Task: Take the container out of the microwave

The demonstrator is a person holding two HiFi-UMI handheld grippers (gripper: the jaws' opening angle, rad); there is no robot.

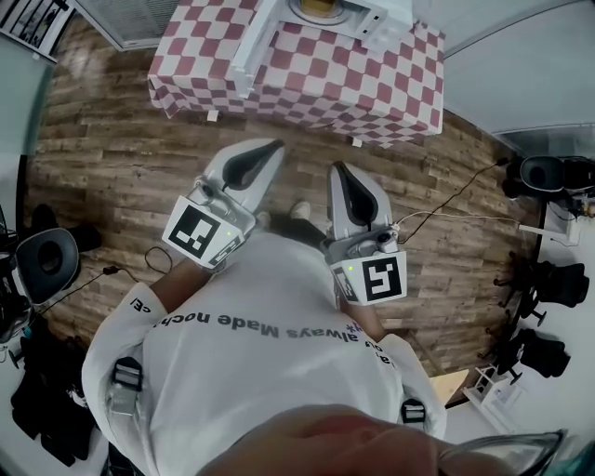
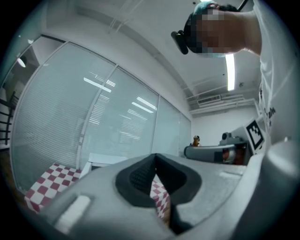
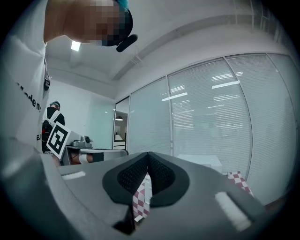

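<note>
The white microwave stands on a table with a red-and-white checked cloth at the top of the head view. Its door hangs open toward me. Inside, a yellowish container shows at the frame's top edge. My left gripper and right gripper point level toward the table, side by side over the wooden floor and well short of the cloth. Both are shut with nothing between the pads, as the left gripper view and the right gripper view also show.
An office chair stands at the left, and more chairs at the right. Cables trail across the wooden floor on the right. A glass wall with blinds runs behind the table.
</note>
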